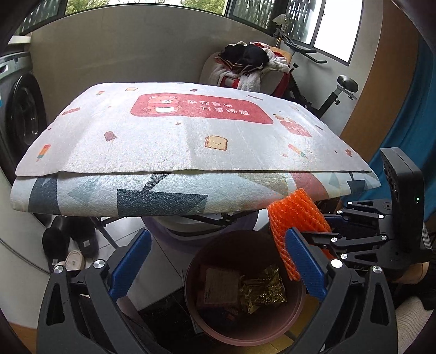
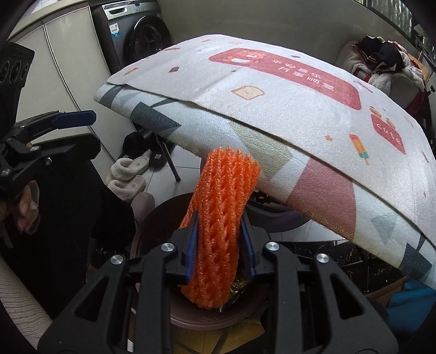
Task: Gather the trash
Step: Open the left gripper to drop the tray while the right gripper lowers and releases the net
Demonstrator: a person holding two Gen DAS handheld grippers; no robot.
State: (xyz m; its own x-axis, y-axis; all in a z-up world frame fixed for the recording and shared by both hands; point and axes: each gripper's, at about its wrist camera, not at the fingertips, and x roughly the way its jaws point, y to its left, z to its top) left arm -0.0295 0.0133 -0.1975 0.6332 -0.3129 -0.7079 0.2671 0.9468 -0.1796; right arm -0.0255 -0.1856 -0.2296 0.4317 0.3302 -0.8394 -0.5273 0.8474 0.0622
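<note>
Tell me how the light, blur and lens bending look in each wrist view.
Left wrist view: even daylight from the windows, dark corners, the table cover bowed by the lens, the orange foam net slightly soft, the bin inside dim. Right wrist view: same soft light, no glare, the net sharp between the right gripper, the table edge strongly curved.

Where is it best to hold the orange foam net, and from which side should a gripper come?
Grip the orange foam net across its middle, from above, pads on its two flat sides. It is a soft, long sleeve standing nearly upright over the bin, and the right gripper already clamps it this way.
</note>
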